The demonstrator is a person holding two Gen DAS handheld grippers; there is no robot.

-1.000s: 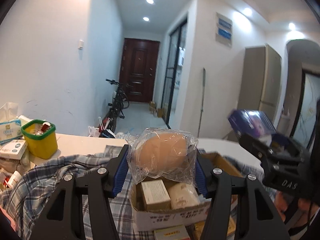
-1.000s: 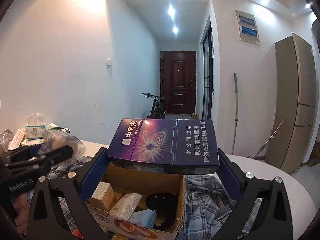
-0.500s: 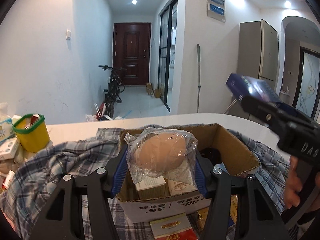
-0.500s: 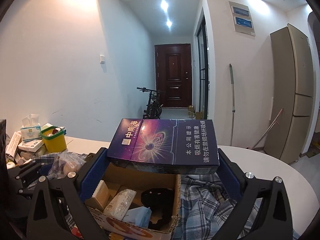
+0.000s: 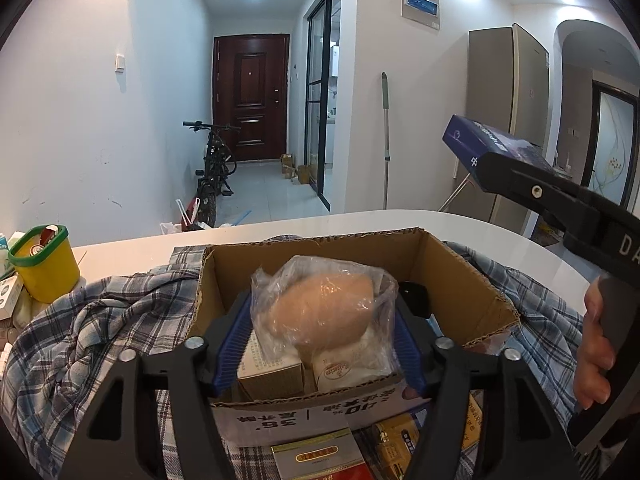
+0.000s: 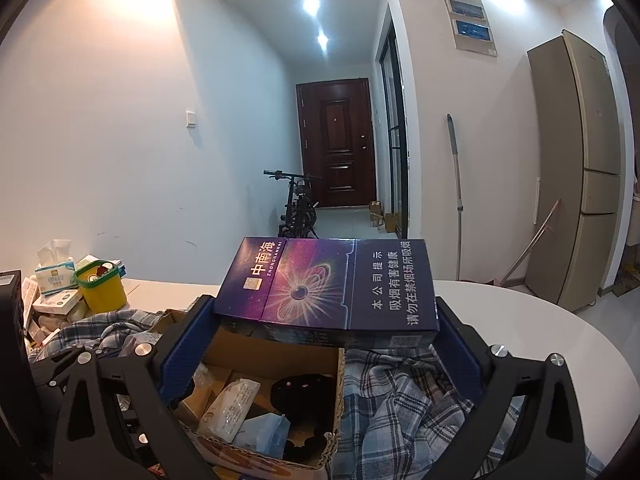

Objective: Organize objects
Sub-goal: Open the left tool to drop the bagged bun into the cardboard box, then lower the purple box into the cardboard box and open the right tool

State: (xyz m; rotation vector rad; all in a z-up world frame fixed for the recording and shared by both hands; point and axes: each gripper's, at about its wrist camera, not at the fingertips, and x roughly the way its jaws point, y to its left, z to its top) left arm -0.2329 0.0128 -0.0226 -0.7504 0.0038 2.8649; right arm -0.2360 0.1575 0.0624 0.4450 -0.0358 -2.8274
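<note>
My left gripper (image 5: 322, 316) is shut on a tan bun in a clear plastic bag (image 5: 320, 308) and holds it over the open cardboard box (image 5: 472, 280), just above the small boxes inside. My right gripper (image 6: 324, 320) is shut on a flat purple carton (image 6: 328, 284) and holds it above the box's far edge (image 6: 338, 384); the carton also shows at the right of the left wrist view (image 5: 492, 146). The box holds packets, small boxes and a black object (image 6: 304, 392).
The box rests on a plaid shirt (image 5: 92, 328) on a white round table (image 6: 540, 320). A yellow bin with a green rim (image 5: 46, 264) and tissue packs (image 6: 54, 276) stand at the left. Packs lie in front of the box (image 5: 320, 456).
My left gripper has lowered the bagged bun toward the box. The right gripper with the carton has stayed above the box, shifting a little to the right.
</note>
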